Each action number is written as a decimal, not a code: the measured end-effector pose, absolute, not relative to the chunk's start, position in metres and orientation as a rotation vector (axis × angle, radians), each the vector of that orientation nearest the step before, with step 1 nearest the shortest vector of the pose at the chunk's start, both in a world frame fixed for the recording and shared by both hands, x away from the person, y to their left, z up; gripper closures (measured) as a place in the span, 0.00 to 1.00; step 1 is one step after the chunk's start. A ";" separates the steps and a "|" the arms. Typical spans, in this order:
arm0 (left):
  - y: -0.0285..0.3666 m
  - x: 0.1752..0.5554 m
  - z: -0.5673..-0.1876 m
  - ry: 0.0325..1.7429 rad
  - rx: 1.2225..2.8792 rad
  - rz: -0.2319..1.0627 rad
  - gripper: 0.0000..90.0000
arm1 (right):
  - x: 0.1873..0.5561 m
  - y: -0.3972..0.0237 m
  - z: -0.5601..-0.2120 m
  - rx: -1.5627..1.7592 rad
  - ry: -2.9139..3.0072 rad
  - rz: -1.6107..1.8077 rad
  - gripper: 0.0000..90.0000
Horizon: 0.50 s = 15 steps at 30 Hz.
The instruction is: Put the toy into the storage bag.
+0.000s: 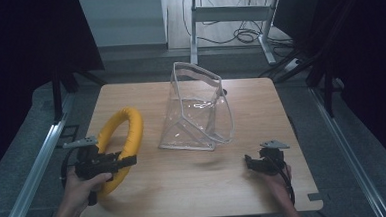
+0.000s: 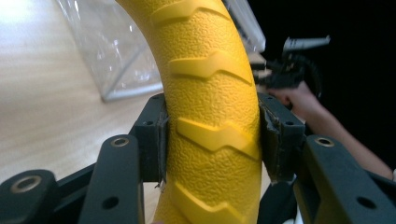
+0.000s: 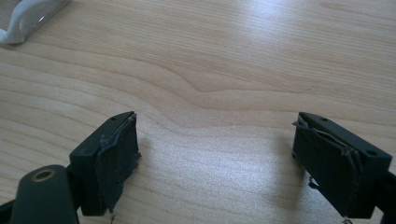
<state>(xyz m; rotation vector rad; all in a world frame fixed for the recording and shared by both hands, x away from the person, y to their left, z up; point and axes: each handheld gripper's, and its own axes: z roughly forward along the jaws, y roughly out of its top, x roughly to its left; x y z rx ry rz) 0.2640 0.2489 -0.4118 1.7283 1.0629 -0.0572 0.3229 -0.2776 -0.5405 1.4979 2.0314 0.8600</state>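
Observation:
A yellow textured ring stands tilted at the table's left side. My left gripper is shut on its lower part; in the left gripper view both pads press the ring from either side. A clear plastic bag stands upright at the table's middle, and its base corner lies just behind the ring. My right gripper rests low near the front right, pointing left. Its jaws stand wide apart over bare wood with nothing between them.
The wooden table has bare room between the two grippers. A white edge of the bag sits far left in the right gripper view. Metal rails flank the table. A desk frame with cables stands behind.

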 end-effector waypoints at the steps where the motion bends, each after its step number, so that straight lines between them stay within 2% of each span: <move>1: 0.250 0.264 -0.410 1.059 1.718 -0.050 0.56 | 0.323 -0.278 -0.541 1.498 2.031 0.860 0.16; 10: 0.255 0.264 -0.394 1.024 1.617 0.001 0.56 | 0.323 -0.278 -0.541 1.499 2.030 0.860 0.16; 15: 0.243 0.264 -0.385 0.990 1.573 0.038 0.56 | 0.323 -0.278 -0.541 1.498 2.030 0.860 0.16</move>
